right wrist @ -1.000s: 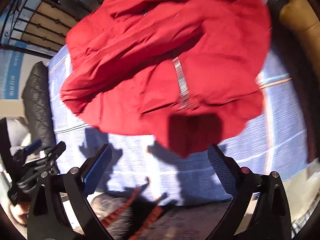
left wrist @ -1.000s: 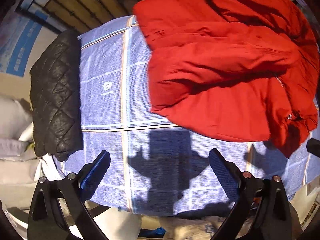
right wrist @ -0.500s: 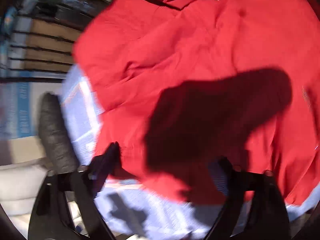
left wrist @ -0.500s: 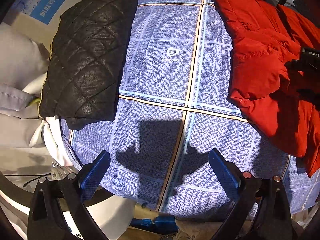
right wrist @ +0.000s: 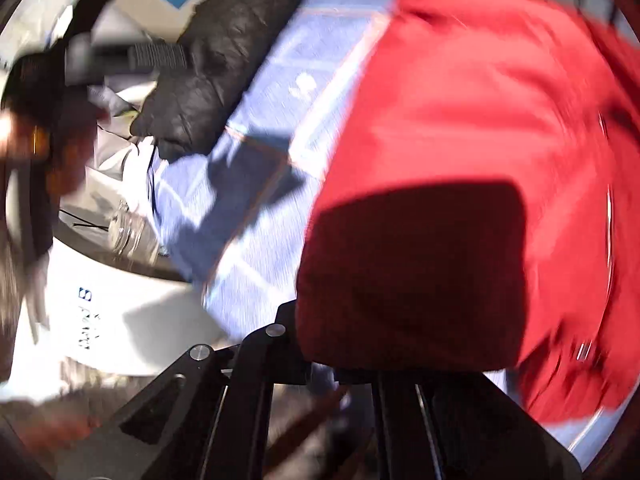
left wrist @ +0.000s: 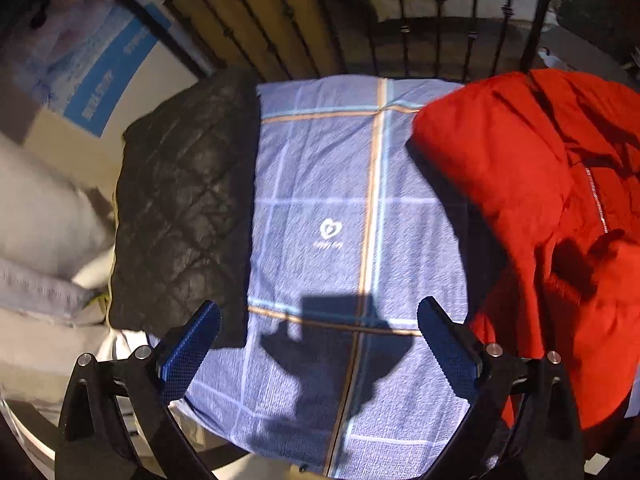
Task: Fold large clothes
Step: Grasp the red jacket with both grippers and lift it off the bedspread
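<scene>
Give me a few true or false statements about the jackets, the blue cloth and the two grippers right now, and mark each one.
1. The left gripper is open with nothing between its fingers. True.
2. The black jacket lies on top of the red jacket. False: they lie apart, with bare blue checked cloth between them.
3. The red jacket has a zipper showing. True.
4. The right gripper is far from the red jacket. False: red fabric covers its fingertips, though the blurred view does not show whether it is shut.
5. The cloth is plain green. False: it is blue with pale and orange stripes.
</scene>
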